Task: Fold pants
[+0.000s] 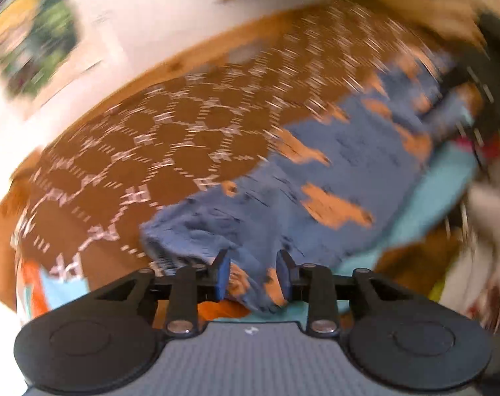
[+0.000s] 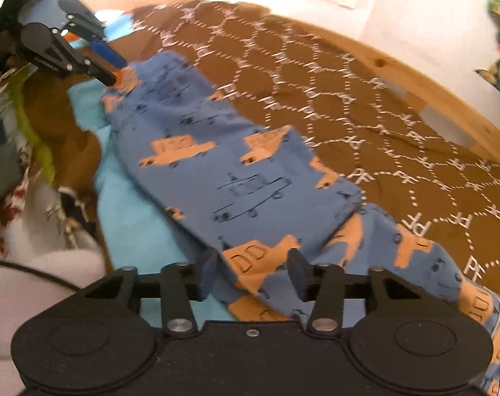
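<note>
The pants (image 2: 236, 178) are lying folded lengthwise on the patterned brown cloth (image 2: 365, 105). Both the left gripper (image 1: 254, 275), at ten o'clock, and the right gripper (image 2: 253, 272) are standing part-open, gripping nothing. Cross-folding is judged outstanding.

You can read the white letters "PE" repeated across the brown cloth (image 2: 332, 76), at the joints of its dashed hexagon pattern; in the left wrist view the same marks are too blurred to read. The pants (image 2: 216, 151) carry only truck drawings, no words
</note>
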`<state>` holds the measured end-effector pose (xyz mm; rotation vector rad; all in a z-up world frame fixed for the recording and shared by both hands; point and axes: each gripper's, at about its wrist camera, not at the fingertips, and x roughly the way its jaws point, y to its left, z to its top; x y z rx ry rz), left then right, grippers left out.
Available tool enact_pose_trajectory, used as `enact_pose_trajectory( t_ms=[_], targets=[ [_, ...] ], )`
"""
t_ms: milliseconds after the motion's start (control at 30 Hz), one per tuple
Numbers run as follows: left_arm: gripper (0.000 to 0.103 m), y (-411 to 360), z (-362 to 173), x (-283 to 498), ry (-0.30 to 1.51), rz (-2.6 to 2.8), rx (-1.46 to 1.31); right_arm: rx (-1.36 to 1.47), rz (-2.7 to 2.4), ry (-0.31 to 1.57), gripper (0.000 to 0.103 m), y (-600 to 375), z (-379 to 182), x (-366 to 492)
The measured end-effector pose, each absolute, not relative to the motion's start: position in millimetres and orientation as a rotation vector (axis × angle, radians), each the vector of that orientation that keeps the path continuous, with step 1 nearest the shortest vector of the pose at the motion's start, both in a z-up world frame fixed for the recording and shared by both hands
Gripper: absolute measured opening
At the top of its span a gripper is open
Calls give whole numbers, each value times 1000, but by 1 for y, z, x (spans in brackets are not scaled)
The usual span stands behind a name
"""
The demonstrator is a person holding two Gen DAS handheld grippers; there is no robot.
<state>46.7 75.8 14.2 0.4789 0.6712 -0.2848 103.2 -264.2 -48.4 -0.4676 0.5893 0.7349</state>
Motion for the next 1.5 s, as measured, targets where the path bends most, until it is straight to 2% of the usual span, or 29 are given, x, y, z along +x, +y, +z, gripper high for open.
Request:
enact_pose_trajectory(
  t_ms=[133,300,367,533,733,800,933,1033,1133,1200,1267,1400,1433,1500],
  targets=[
    [35,94,22,58,702,-193,336,-440,756,571,52,-263,-47,102],
    [35,94,7,76,789,-125,320,-444,840,586,52,-261,-44,101],
    [18,91,1,79,801,-94,325,-449,839,587,52,-260,-44,100],
    [10,89,8,76,742,-37,307,-439,833,593,52,-260,-47,100],
    [10,101,2,83,766,71,305,-438,837,612,52,-257,-52,103],
    [13,99,-2,83,766,68,335,-441,835,635,52,-257,-56,105],
    [46,93,10,75,708,94,330,-425,791,606,53,-267,-52,102],
    [47,82,23,70,613,109,354,-402,699,559,66,-278,-47,106],
    [47,60,31,77,573,16,331,-346,553,565,68,-286,-48,123],
    [48,39,27,90,595,-69,329,-307,483,588,68,-289,-51,134],
    [53,12,15,106,621,-136,353,-275,426,614,70,-293,-55,139],
    [54,-28,-31,146,767,-220,384,-251,320,657,87,-309,-67,133],
    [57,-37,-44,153,803,-236,411,-233,292,674,89,-316,-71,130],
    [70,-49,-62,157,818,-210,483,-173,247,696,98,-332,-77,125]
  ],
)
